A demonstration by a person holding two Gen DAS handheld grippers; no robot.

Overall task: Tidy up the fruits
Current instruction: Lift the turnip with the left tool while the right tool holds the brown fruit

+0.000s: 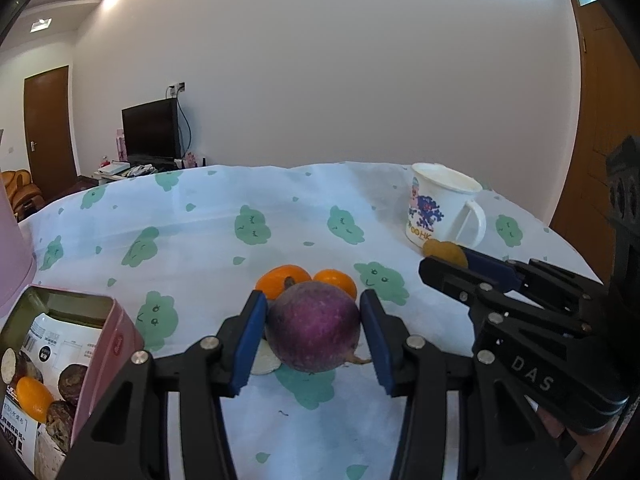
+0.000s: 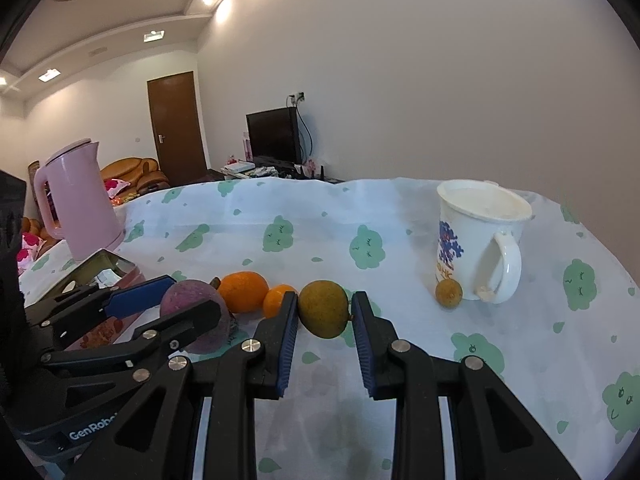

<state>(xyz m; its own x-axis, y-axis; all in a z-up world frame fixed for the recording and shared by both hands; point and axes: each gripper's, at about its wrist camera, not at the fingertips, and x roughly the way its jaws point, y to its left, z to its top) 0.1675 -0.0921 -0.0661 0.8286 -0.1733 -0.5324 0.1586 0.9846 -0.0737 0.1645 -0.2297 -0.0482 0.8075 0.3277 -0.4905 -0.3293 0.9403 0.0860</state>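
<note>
My left gripper point(image 1: 314, 320) is shut on a round purple fruit point(image 1: 314, 326) low over the tablecloth; it also shows in the right wrist view point(image 2: 196, 316). Two oranges point(image 1: 284, 280) lie just behind it. My right gripper point(image 2: 325, 312) is shut on a yellow-green fruit point(image 2: 323, 308), seen from the side in the left wrist view point(image 1: 444, 252). A small brown fruit point(image 2: 449, 293) lies by the white mug point(image 2: 480, 240). A pink tin point(image 1: 96, 344) at the left holds an orange and dark fruits.
A pink kettle point(image 2: 80, 200) stands at the table's far left behind the tin. The table has a white cloth point(image 2: 320, 232) with green prints. The mug stands at the right, handle facing me. A white slice point(image 1: 266, 360) lies under the purple fruit.
</note>
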